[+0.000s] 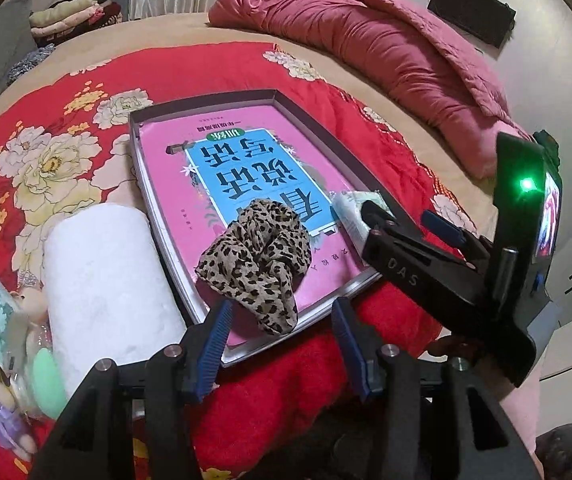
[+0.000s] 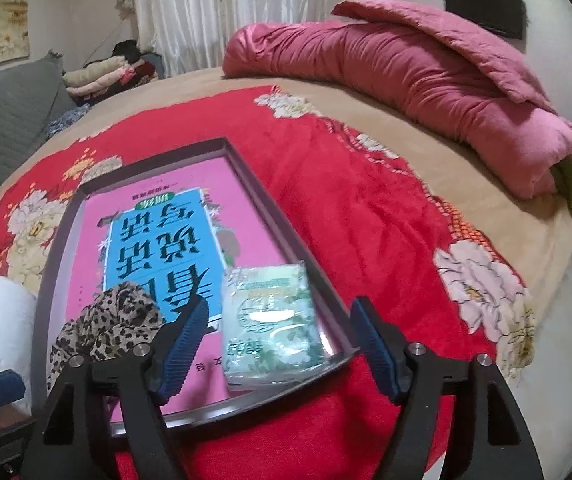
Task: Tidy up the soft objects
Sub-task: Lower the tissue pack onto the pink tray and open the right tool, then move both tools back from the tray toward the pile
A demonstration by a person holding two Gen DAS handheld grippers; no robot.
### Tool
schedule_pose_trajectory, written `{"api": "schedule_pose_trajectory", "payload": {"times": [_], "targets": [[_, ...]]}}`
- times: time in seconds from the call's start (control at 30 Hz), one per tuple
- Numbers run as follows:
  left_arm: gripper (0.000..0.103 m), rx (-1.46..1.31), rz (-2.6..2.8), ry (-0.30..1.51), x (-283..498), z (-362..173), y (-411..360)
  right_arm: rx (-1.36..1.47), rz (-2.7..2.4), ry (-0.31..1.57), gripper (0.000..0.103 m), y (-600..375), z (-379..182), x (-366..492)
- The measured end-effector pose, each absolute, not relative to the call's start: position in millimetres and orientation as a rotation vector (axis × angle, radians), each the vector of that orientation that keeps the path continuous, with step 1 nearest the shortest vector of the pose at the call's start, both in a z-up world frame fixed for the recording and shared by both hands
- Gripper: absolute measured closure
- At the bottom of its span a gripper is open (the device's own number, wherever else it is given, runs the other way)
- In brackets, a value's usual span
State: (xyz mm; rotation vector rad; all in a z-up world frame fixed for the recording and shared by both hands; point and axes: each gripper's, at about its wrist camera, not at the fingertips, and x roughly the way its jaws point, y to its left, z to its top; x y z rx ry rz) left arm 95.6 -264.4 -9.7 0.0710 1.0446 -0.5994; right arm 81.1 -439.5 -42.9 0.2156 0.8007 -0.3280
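Two soft items — seemingly untouched — in tray (image 2: 274, 196)

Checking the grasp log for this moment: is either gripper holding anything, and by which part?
Nothing is held. The left gripper and the right gripper are both open and empty.

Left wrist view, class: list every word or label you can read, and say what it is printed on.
"DAS": body of the right gripper.
"说话", "写话", "训练": upside down on the pink book.
Book's small print and the tissue pack: too blurred to read.
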Motion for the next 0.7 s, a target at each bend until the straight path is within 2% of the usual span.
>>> {"api": "schedule_pose_trajectory", "payload": {"times": [0.13,0.2,0.7], "targets": [[0.05,0.042,-0.595,1.037,94,-8,-259,0.229,-0.363,0.766,0.027,-444,-38,74],[0.046,0.041,-0.589,1.026,93,-7,-255,0.234,-0.378,0.741,0.027,-446,-34,69],[0.039,0.006,-0.569,0.952,79,12,-229,0.125,-0.425,0.584,0.026,-425,-5,48]]}}
